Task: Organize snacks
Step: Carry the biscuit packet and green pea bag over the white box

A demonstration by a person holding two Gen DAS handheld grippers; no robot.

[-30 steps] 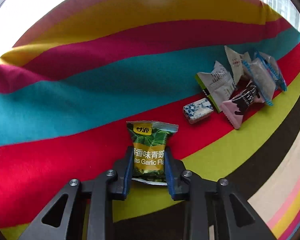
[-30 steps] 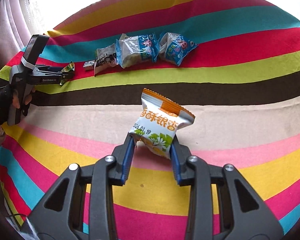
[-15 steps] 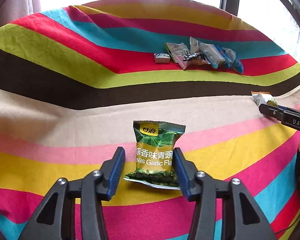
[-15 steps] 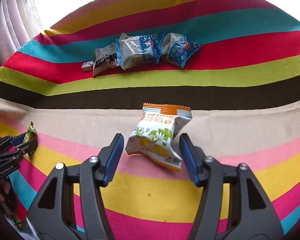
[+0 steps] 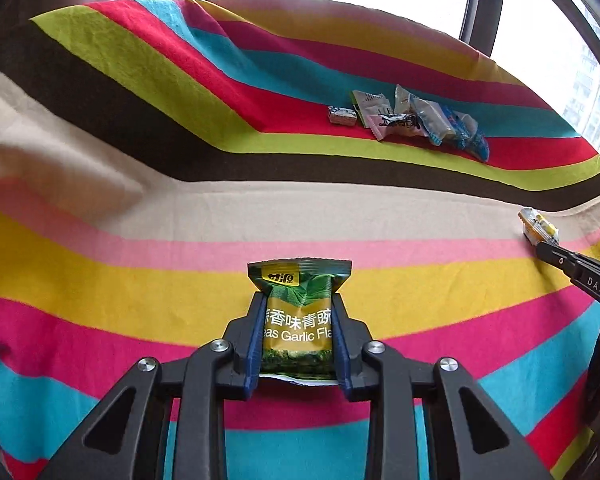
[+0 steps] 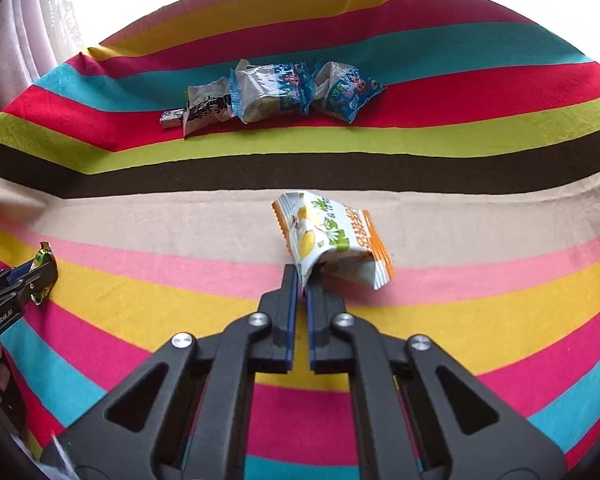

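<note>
The left gripper (image 5: 298, 320) was clamped on a green pea packet (image 5: 298, 320), its blue-lined fingers (image 5: 256, 340) pressed against both long sides; the packet stood upright over the yellow and pink bands of the striped cloth (image 5: 100, 184), toward the near edge. The same gripper showed at the left edge of the right wrist view (image 6: 40, 274), with the green packet's corner (image 6: 44, 254) poking past its tips.

The right gripper (image 6: 303, 284) had its jaws drawn nearly together, pinching one corner of an orange-and-white packet (image 6: 332, 236). That packet hung tilted to the right — most of it stuck out beyond the fingers, above the cream and pink bands. In the left wrist view the right gripper (image 5: 540, 244) came in from the right edge with a bit of that packet (image 5: 538, 228) at its tip.

Farther back, on the red band toward the far edge, a row of snacks lay close together, some overlapping: a small blue-white candy (image 6: 171, 118) at the left end, a black-and-white packet (image 6: 208, 112), then two blue-trimmed packets (image 6: 268, 92) (image 6: 346, 90). The left wrist view showed the same row (image 5: 412, 122) — well apart from both grippers.
</note>
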